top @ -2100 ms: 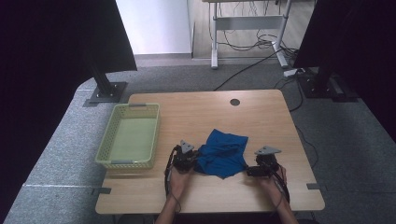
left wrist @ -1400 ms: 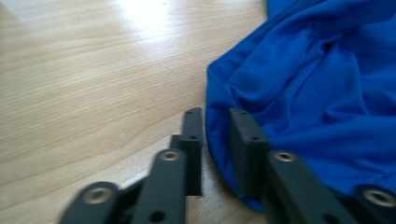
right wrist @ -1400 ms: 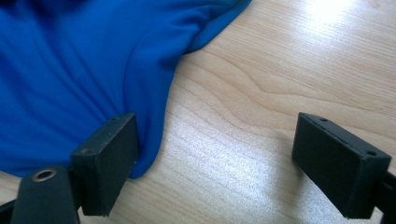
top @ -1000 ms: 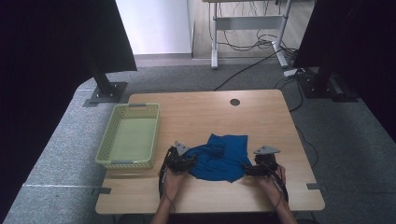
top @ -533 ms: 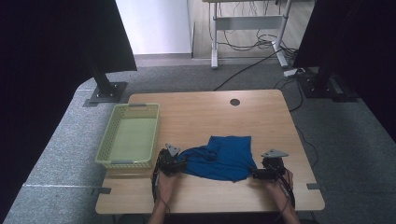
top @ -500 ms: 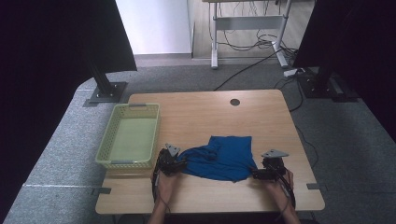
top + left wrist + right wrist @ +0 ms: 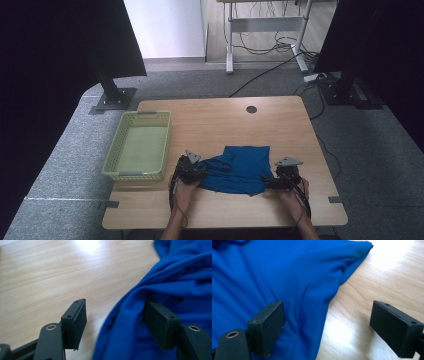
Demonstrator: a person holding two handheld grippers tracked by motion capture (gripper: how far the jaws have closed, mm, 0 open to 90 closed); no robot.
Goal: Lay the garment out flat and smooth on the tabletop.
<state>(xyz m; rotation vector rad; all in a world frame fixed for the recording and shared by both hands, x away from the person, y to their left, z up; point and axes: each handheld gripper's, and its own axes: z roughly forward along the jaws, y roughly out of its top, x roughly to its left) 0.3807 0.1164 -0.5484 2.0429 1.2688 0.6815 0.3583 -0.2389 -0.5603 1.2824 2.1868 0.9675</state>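
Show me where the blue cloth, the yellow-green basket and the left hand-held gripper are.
blue cloth point(image 7: 245, 167): high view, middle of the spread fabric.
yellow-green basket point(image 7: 131, 173): high view, near rim.
left hand-held gripper point(image 7: 115, 315): left gripper view, midway between its open fingertips, cloth edge lying between them.

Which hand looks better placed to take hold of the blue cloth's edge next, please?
The left, probably. The left gripper is open with a fold of the blue cloth between its jaws. The right gripper is open too, with only the cloth's edge there.
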